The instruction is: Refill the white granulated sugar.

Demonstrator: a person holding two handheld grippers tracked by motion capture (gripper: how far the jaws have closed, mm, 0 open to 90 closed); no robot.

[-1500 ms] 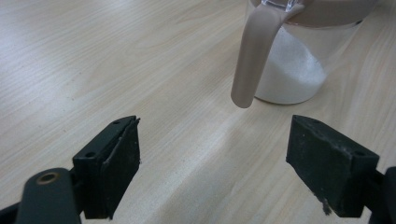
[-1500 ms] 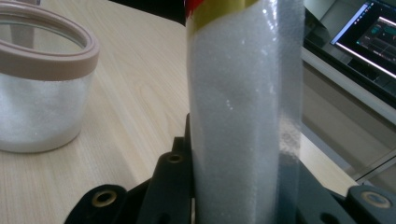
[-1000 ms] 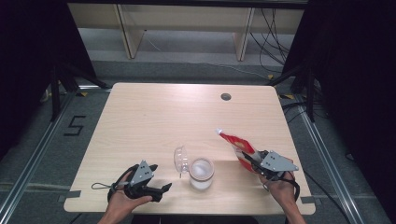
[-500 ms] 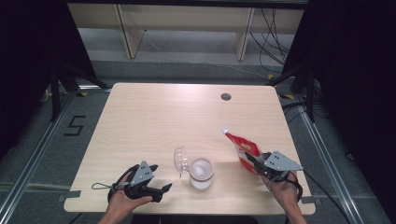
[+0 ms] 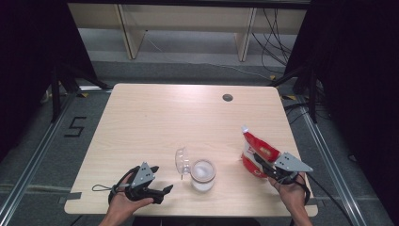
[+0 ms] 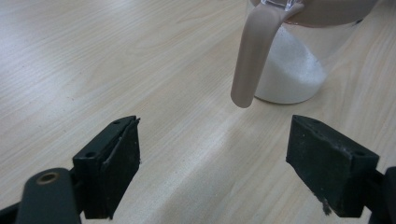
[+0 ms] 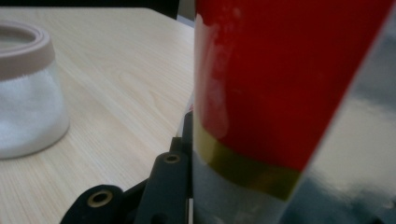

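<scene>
Red pouch [image 5: 258, 155] clamped upright in right tool [image 5: 264, 165], base near the surface, just right of the open jar [image 5: 203, 174] of white powder, likely staged for pouring; left tool [image 5: 160, 192] rests wide and empty, jar straight ahead.

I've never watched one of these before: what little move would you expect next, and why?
Probably the right gripper carries the red bag it grips toward the open jar to pour. The jar holds some white powder, its lid is flipped aside, and the left gripper rests open nearby.
</scene>
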